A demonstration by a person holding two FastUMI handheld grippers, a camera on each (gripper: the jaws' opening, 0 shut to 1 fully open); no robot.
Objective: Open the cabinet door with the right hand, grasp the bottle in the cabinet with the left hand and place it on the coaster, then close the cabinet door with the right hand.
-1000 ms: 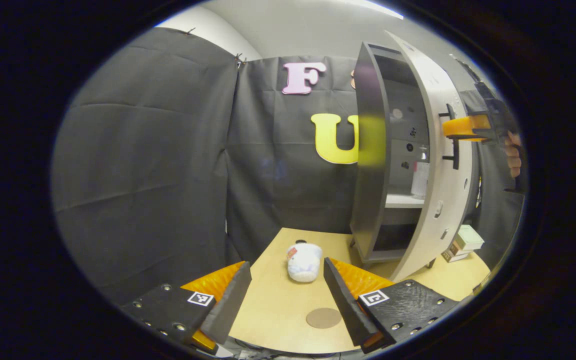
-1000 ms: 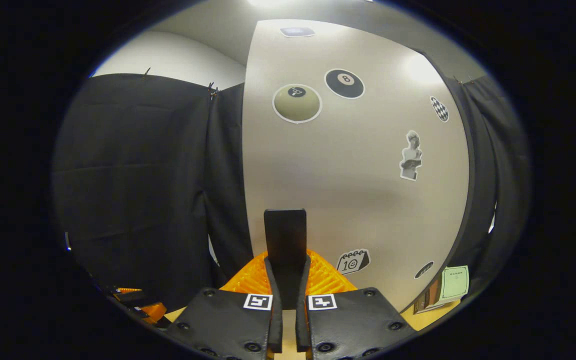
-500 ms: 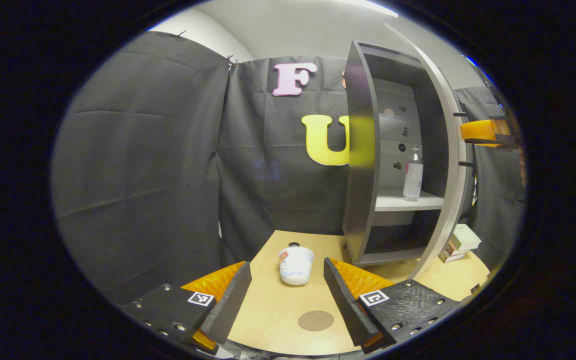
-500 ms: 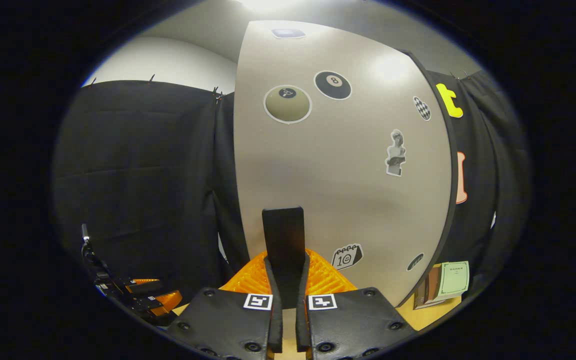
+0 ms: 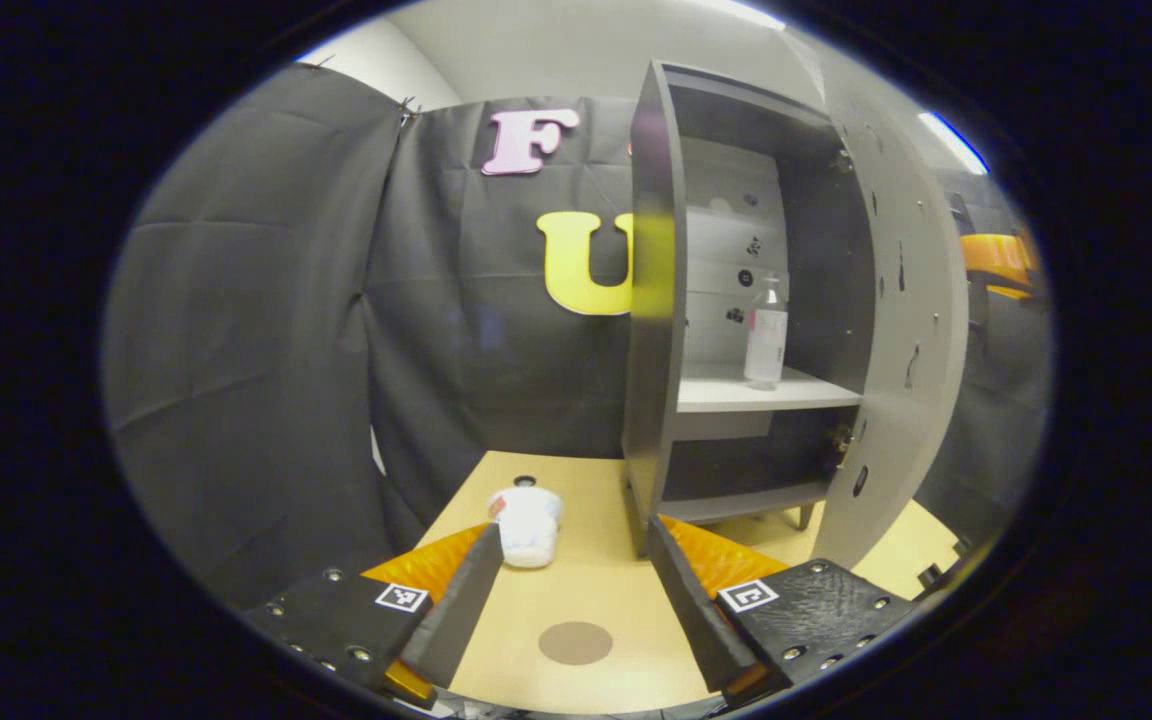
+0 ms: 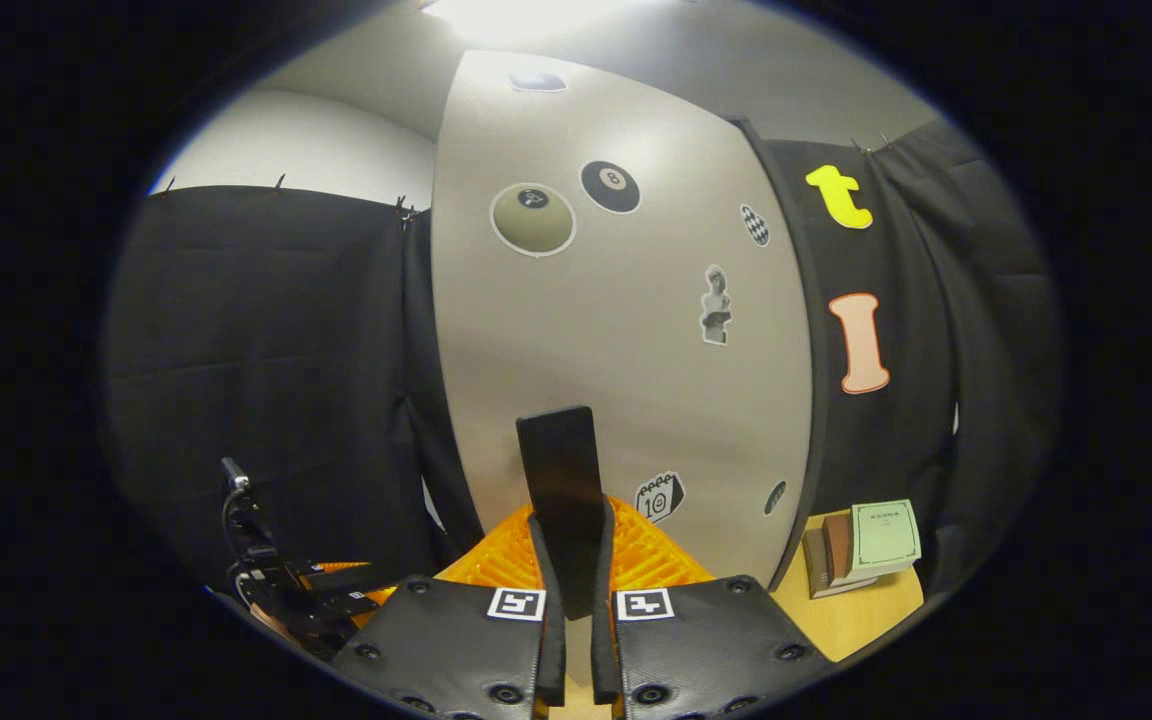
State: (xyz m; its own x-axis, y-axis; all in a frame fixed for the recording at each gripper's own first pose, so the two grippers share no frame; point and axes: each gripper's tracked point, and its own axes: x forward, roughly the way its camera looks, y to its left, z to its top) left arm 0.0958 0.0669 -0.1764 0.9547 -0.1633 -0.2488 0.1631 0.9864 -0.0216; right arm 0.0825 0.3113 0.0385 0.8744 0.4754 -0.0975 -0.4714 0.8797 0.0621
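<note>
Your right gripper (image 6: 574,600) is pinching the flat door handle (image 6: 561,480); your left gripper (image 5: 571,590) is hanging spread wide, clear bottle (image 5: 766,335) standing near the shelf (image 5: 736,395) edge.

Light comes from overhead: a ceiling strip (image 5: 951,142) glows at the upper right of the left gripper view, and a bright patch burns out above the cabinet door (image 6: 616,330) in the right gripper view, leaving soft glare on its pale face. Both views bend straight edges strongly toward the rim, the cabinet (image 5: 736,300) interior sits in shadow, and the focus is fairly sharp.
</note>
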